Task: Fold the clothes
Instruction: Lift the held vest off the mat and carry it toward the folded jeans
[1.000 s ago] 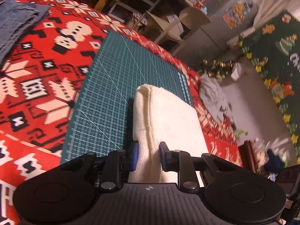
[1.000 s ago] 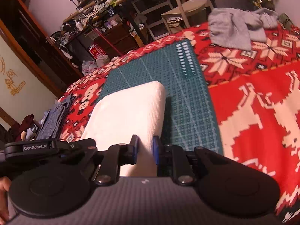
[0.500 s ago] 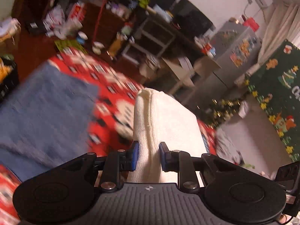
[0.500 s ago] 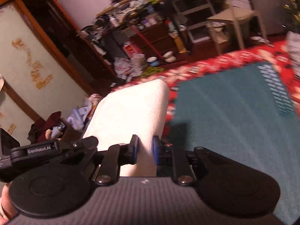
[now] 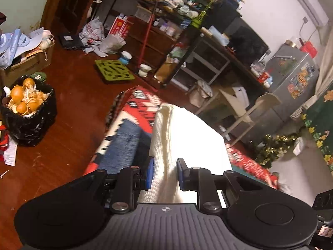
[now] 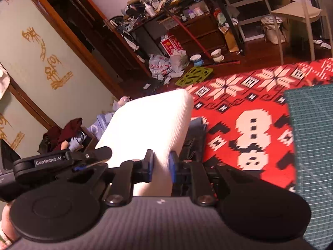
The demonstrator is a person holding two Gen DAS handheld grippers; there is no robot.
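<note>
A folded white knit garment (image 5: 187, 137) hangs in the air between both grippers. My left gripper (image 5: 164, 173) is shut on its near left edge, and my right gripper (image 6: 160, 167) is shut on its near right edge, where the same white garment (image 6: 154, 120) fills the middle of the right wrist view. Below it lies a folded blue denim piece (image 5: 124, 145) on the red patterned cloth (image 6: 239, 112) near the table's left corner. The left gripper's body (image 6: 52, 162) shows at the left of the right wrist view.
A green cutting mat (image 6: 312, 129) covers the table to the right. Past the table's edge is wooden floor with a black bin of orange peels (image 5: 27, 108), a green tray (image 5: 114, 70), cluttered shelves (image 5: 166, 33) and a chair (image 6: 297, 14).
Both grippers carried the white garment leftward, off the green mat and over the table's left corner above the blue denim. Both stayed shut on it.
</note>
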